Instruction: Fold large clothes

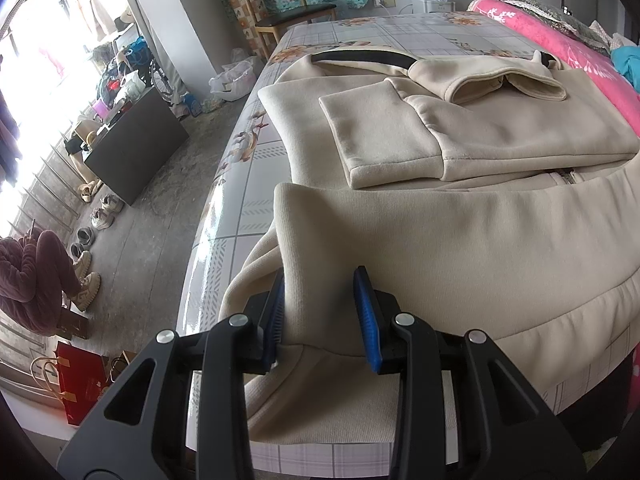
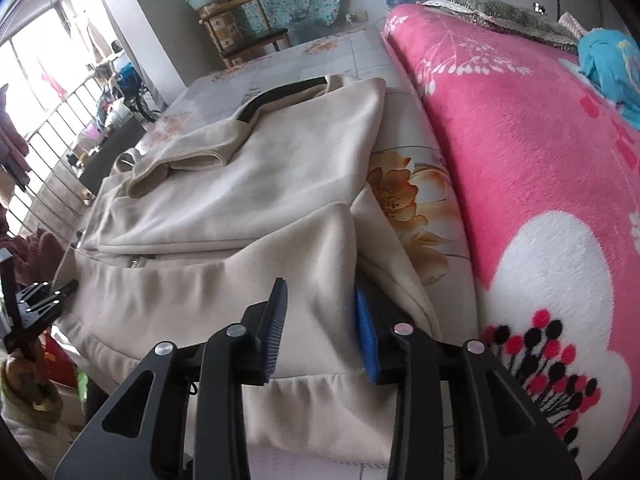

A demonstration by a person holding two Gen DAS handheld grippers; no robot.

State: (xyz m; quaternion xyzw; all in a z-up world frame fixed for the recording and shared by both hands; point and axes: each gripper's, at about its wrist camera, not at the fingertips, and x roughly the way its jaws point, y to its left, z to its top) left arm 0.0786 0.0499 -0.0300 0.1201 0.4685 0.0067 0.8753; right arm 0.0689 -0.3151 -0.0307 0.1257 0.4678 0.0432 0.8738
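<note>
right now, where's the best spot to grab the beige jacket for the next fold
Probably the bottom hem at its two near corners, coming in from the near edge of the bed. The hem is thick and hangs over that edge, so each claw can pinch it. The left claw and right claw already straddle those corners.

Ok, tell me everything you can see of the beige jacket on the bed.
The jacket is beige, thick and fleecy-looking, with a dark-lined collar, a zipper and a stitched hem. It lies flat on the bed, sleeves folded across its body, with its hem at the near edge. Both grippers, left gripper and right gripper, have hem fabric between their jaws. A pink blanket lies beside it.
</note>
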